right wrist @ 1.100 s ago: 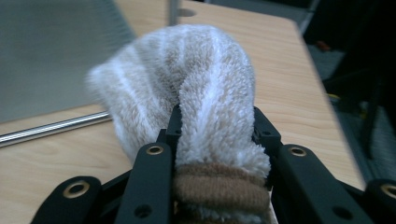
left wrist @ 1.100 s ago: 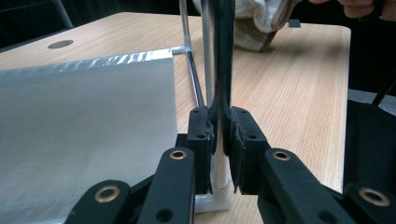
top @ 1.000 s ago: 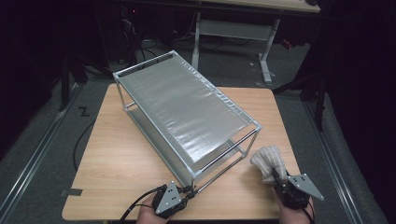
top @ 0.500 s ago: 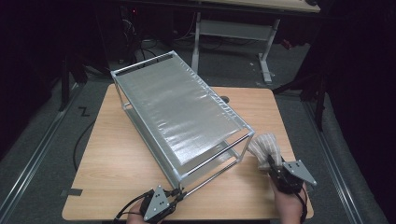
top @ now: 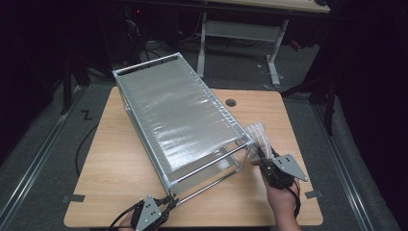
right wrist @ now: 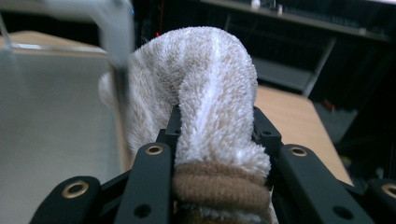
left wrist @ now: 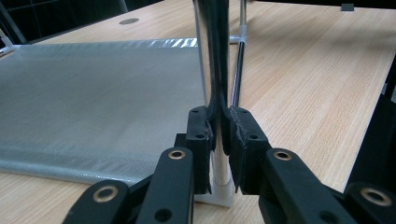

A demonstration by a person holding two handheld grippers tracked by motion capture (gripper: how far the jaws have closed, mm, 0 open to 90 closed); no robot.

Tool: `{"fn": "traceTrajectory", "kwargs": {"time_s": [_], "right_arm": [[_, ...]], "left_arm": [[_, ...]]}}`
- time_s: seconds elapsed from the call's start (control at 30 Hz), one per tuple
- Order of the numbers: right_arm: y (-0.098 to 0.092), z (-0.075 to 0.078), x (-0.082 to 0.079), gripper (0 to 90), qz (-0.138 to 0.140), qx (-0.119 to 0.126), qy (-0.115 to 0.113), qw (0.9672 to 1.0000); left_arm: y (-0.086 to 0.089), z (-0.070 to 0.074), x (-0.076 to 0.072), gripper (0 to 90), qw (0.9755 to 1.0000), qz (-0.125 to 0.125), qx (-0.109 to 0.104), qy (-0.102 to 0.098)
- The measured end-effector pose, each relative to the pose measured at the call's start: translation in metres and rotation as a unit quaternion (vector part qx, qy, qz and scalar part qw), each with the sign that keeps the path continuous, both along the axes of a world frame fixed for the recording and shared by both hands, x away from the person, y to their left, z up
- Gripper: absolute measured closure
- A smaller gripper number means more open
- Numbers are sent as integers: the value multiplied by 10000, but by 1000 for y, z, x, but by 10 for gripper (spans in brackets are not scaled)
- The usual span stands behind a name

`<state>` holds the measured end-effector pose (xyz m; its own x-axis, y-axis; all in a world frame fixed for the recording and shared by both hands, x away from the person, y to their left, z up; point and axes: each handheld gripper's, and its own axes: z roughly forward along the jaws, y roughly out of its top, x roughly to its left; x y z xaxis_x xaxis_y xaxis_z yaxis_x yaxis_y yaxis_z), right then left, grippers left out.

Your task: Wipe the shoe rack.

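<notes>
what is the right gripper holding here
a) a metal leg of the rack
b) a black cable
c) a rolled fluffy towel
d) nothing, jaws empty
c: in the right gripper view the right gripper has its jaws clamped on either side of a rolled white-and-tan towel, held next to the corner of the metal rack.

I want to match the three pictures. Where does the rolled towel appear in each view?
High view: the towel is right of centre, in the right gripper, beside the near right corner of the metal rack.
Left gripper view: not in it.
Right gripper view: the towel stands in the centre, between the black jaws.
Shared landmark: the rack's shiny post, and the wooden table.
</notes>
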<state>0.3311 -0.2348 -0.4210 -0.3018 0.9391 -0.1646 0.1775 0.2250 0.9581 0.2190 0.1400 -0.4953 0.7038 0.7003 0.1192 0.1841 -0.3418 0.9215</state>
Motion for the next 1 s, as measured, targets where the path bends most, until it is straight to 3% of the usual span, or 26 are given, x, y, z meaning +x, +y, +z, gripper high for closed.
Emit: {"fn": "traceTrajectory", "kwargs": {"time_s": [0.1, 0.2, 0.33, 0.67, 0.77, 0.9, 1.0], "right_arm": [[4, 8, -7, 677, 141, 15, -188, 9997], [6, 8, -12, 680, 205, -152, -235, 9994], [5, 3, -12, 681, 233, -234, -99, 9994], [0, -31, 3, 681, 425, -347, 682, 9962], [0, -43, 10, 681, 470, -379, 1004, 9931], [0, -58, 18, 681, 539, -485, 1457, 9867], [-1, -64, 22, 680, 575, -475, 1653, 9834]], "left_arm": [[0, 0, 0, 788, 10000, -8, 7, 7], [-1, 0, 1, 788, 10000, -38, -8, 21], [-2, 1, 4, 789, 9999, -104, 75, -7], [-7, 0, 7, 790, 9999, -164, -19, 32], [-6, 0, 7, 790, 9999, -166, -27, 33], [-6, 0, 6, 790, 9999, -157, -44, 31], [-6, 0, 7, 790, 9998, -165, -46, 31]]}}
